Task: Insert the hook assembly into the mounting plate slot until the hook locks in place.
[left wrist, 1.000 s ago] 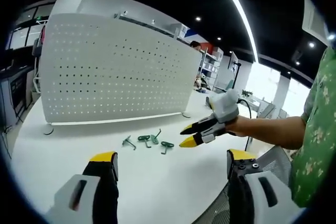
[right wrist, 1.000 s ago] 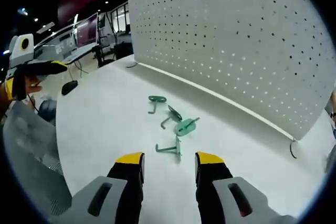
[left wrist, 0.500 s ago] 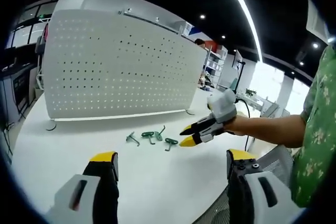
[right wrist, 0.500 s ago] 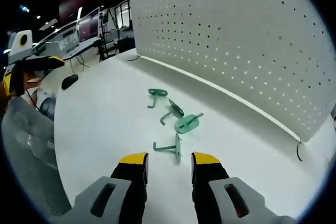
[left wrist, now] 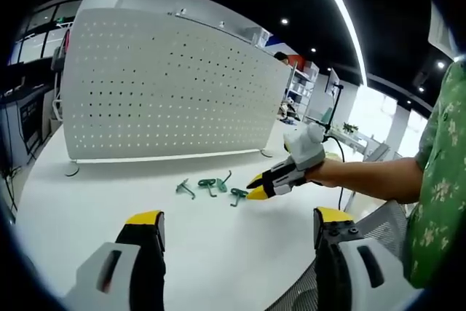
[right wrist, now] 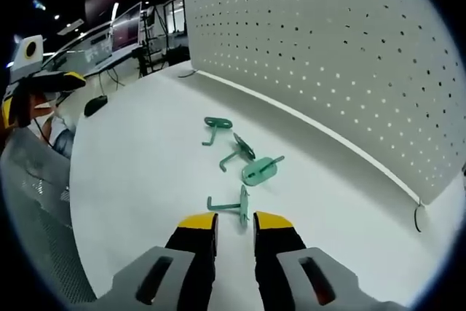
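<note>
A white pegboard plate [left wrist: 167, 92] [right wrist: 328, 56] stands upright on the white table [left wrist: 218, 253] [right wrist: 131, 165]. Several green hooks lie loose in front of it. In the right gripper view the nearest hook [right wrist: 237, 205] lies just ahead of my right gripper [right wrist: 234, 221], whose jaws are narrowed but apart with nothing between them. Beyond it lie a disc-backed hook [right wrist: 261, 170], another hook [right wrist: 237, 152] and a farthest hook [right wrist: 216, 125]. In the left gripper view my right gripper [left wrist: 255, 187] reaches in from the right, tips beside the nearest hook [left wrist: 238, 194]. My left gripper [left wrist: 238, 218] is held back, open and empty.
A mesh chair back [right wrist: 36, 202] sits at the table's near edge. A dark mouse [right wrist: 95, 105] lies on a desk beyond. The pegboard's wire feet [left wrist: 68, 172] [right wrist: 416, 216] rest on the table. Bare tabletop lies around the hooks.
My right gripper has moved forward and down toward the nearest hook, and its jaws have narrowed. The left gripper has stayed back, open.
</note>
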